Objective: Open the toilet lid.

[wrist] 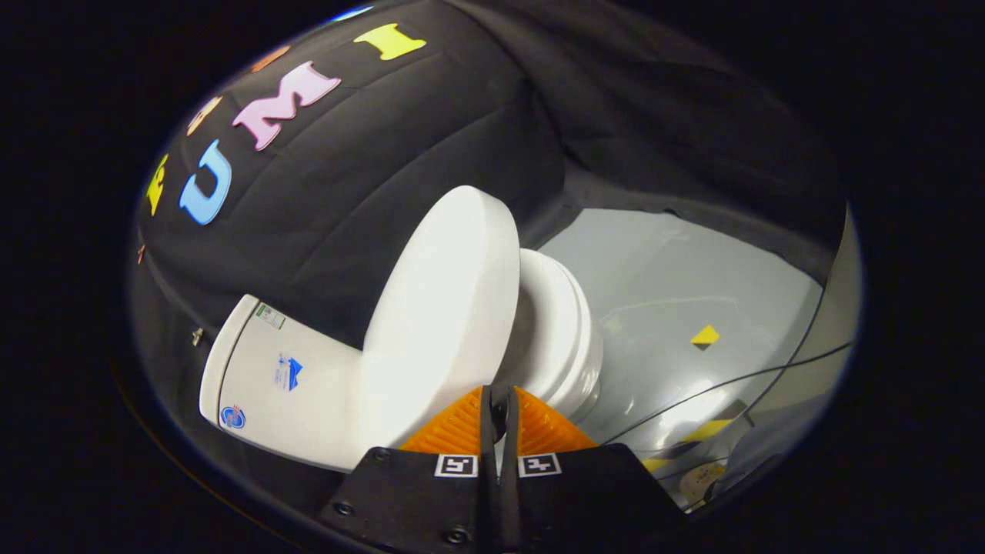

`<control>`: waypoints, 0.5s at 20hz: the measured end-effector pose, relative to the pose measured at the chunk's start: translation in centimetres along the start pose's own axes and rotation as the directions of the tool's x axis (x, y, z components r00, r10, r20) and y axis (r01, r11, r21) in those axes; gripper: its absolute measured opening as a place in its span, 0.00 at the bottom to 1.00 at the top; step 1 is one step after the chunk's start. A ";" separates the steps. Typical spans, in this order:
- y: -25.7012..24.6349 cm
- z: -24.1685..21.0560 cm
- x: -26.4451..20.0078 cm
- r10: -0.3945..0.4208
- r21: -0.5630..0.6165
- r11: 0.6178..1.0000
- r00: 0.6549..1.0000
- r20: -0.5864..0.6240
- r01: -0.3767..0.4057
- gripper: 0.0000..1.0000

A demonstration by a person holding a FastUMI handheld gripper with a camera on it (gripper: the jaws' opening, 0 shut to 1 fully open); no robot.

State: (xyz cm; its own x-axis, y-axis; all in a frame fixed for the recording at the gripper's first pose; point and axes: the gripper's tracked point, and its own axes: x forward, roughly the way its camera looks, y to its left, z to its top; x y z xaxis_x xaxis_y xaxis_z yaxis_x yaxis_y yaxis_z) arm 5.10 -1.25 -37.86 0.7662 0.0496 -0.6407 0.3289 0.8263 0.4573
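Lid is already lifted off the seat, roughly halfway through its swing, tilted, hinge end toward the tank at about 8 o'clock from the fingers. Bowl and seat sit just beyond the fingertips, around 1 o'clock, with a clear wedge of gap between seat and lid.

Gripper fingers are pressed nearly together, only a thin slit between them. The tips sit at the lid's lower edge. Can't tell whether anything is pinched in that slit; it looks more like they're nudging the lid's rim than clamping it.

My read on the step: mid-lift, pushing the lid back toward the tank. Not done, since the lid isn't resting against the tank yet.

Next move likely calls for following the hinge arc, keeping the tips under or against the rim and pushing up and back toward 9–10 o'clock until the lid passes vertical and leans on the tank. Risk: tips slip off the smooth rim and the lid drops back onto the seat.

Grey floor beyond at 2 o'clock, a cable running across it.
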 end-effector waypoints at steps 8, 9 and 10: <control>4.4 1.6 -2.7 0.023 -0.118 0.993 0.999 0.049 -0.017 0.05; 4.9 1.8 -2.9 0.025 -0.136 0.991 0.998 0.055 -0.017 0.05; 5.4 2.0 -3.3 0.027 -0.155 0.988 0.998 0.060 -0.017 0.05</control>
State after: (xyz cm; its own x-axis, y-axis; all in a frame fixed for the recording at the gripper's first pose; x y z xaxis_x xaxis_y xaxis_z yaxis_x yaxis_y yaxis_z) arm 5.44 1.93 -32.10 0.8065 0.0379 -0.5900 0.2259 0.9024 0.3668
